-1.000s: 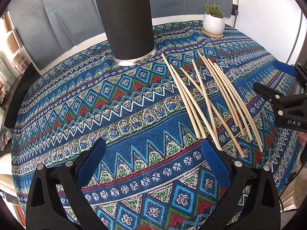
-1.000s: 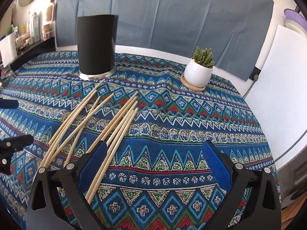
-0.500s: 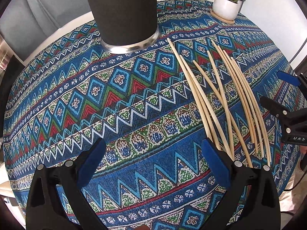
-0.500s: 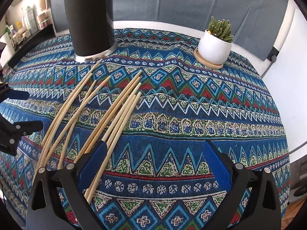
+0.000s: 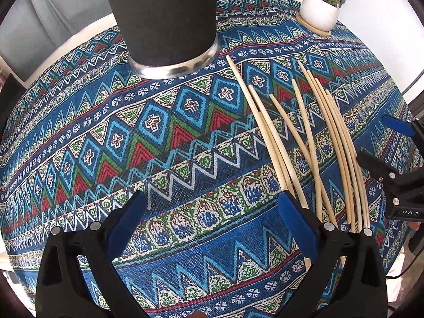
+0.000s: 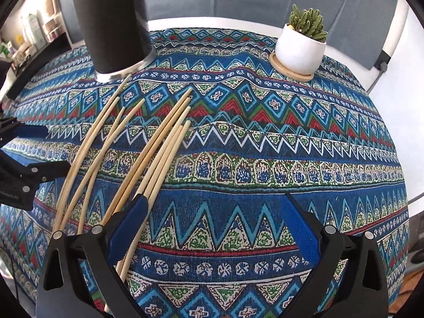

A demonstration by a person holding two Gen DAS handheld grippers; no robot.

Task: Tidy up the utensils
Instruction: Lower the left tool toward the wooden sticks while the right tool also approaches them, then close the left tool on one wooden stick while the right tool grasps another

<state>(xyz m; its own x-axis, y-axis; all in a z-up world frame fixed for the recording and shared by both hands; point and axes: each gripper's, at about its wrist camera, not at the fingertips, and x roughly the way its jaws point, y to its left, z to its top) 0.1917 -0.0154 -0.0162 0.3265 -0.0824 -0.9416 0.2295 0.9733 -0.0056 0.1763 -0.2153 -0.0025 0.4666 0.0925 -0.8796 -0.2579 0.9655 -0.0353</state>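
Several long pale wooden chopsticks (image 5: 312, 143) (image 6: 127, 153) lie fanned on the patterned blue tablecloth (image 5: 169, 137) (image 6: 265, 143). A tall black cylindrical holder with a metal base (image 5: 164, 21) (image 6: 114, 23) stands beyond their far tips. My left gripper (image 5: 212, 217) is open, low over the cloth, with the chopsticks passing by its right finger. My right gripper (image 6: 212, 220) is open too; its left finger sits over the near ends of the rightmost chopsticks. Each gripper shows at the edge of the other's view, the right gripper (image 5: 392, 156) and the left gripper (image 6: 31, 153).
A small cactus in a white pot (image 5: 320, 8) (image 6: 302, 45) on a wooden coaster stands at the far right of the round table. A grey curtain hangs behind. Shelves with bottles (image 6: 31, 34) are at the far left.
Both grippers have moved forward and down toward the table; the holder and chopsticks loom larger. Both stay open.
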